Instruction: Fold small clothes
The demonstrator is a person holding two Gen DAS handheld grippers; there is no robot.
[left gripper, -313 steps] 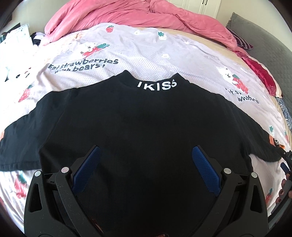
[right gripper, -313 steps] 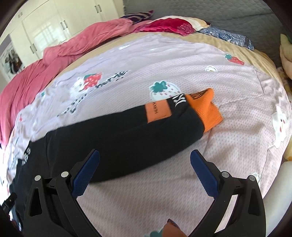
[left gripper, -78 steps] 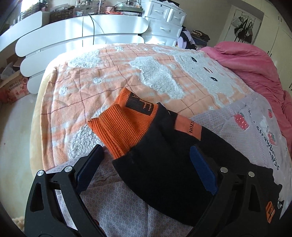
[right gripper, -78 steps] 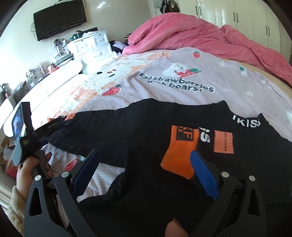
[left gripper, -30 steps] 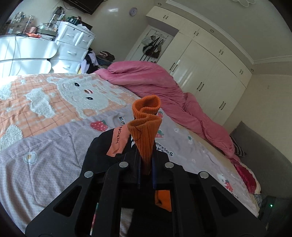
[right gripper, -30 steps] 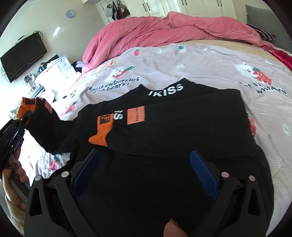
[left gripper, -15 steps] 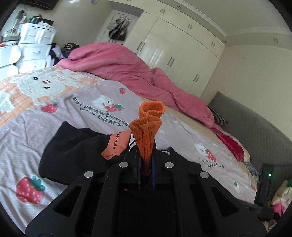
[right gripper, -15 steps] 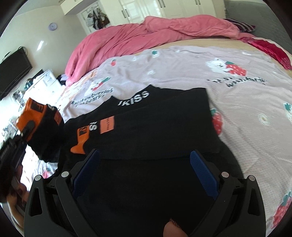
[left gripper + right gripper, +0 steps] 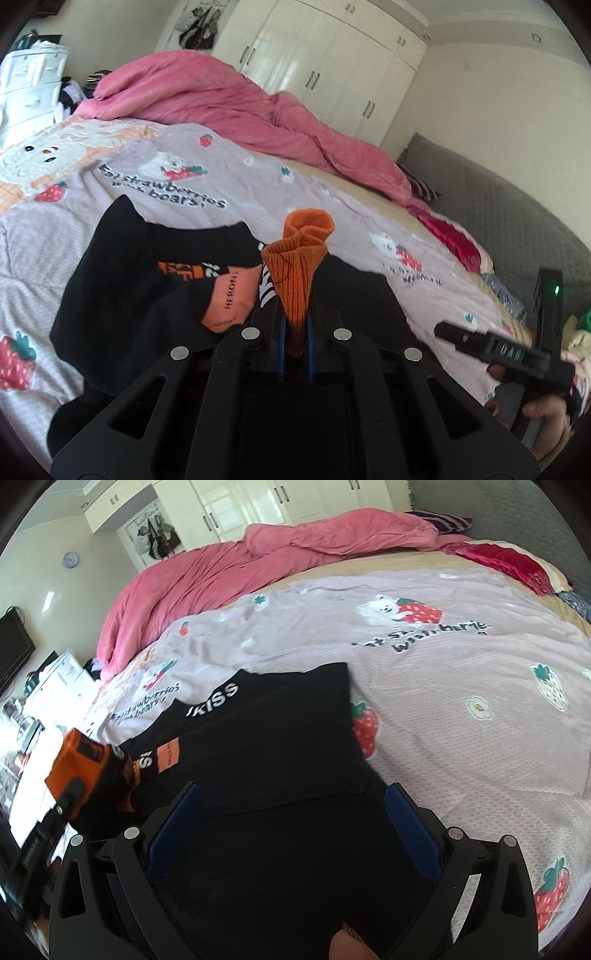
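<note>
Your left gripper (image 9: 294, 334) is clamped tight on the orange cuff (image 9: 295, 273) of the black sweater (image 9: 280, 746), the ribbed knit bunched up and standing out past the blue pads. In the right wrist view that same cuff (image 9: 79, 764) shows at the far left edge, lifted above the bed, with the black sleeve trailing down from it toward the body of the garment. Below the held cuff in the left wrist view lies an orange patch (image 9: 232, 295) with dark lettering, and further left a second orange cuff (image 9: 181, 269) rests flat on the black fabric.

The sweater lies on the lilac strawberry-print blanket (image 9: 461, 709), its collar with white lettering (image 9: 212, 701) pointing away from you. One sleeve is folded across the chest, forming a straight black band from the collar area to the right side of the garment.

Your right gripper (image 9: 293, 827) hovers over the lower body of the sweater with its jaws wide apart and nothing between the blue pads. In the left wrist view it appears at the right edge (image 9: 491, 350), with your hand (image 9: 543, 417) wrapped round its handle.

Behind the blanket a rumpled pink duvet (image 9: 229, 107) is heaped along the far side of the bed, white wardrobe doors (image 9: 325, 70) rise beyond it, and a grey quilted headboard (image 9: 509, 218) lies to the right. No containers show in either view.
</note>
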